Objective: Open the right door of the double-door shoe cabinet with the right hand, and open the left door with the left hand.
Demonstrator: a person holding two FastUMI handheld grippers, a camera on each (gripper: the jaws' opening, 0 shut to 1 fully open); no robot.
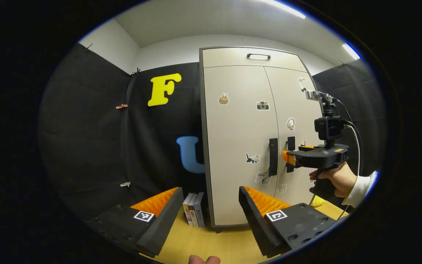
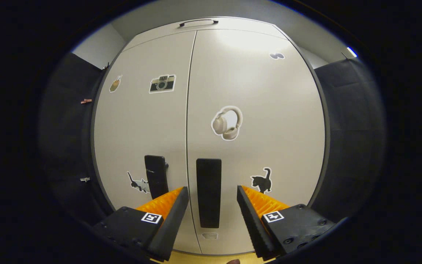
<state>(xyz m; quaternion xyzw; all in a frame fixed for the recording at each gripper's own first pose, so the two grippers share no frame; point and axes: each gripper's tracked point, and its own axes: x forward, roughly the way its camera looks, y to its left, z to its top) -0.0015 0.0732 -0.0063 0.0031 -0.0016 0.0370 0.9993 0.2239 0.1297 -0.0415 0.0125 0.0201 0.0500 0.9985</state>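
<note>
Both doors of the shoe cabinet (image 1: 244,139) are shut, and it stands on the desk (image 1: 211,242).

The right door handle (image 2: 208,192) and left door handle (image 2: 156,181) are tall bars standing straight up. The right gripper (image 2: 211,203) is wide apart around the right handle, not pressing it; its tips hide behind that handle in the left gripper view. The left gripper (image 1: 209,207) is apart, well back.

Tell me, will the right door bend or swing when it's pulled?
The right door looks like a flat rigid panel, so it probably swings stiffly. Its handle looks solid and should not flex. The tall cabinet probably stays put.
</note>
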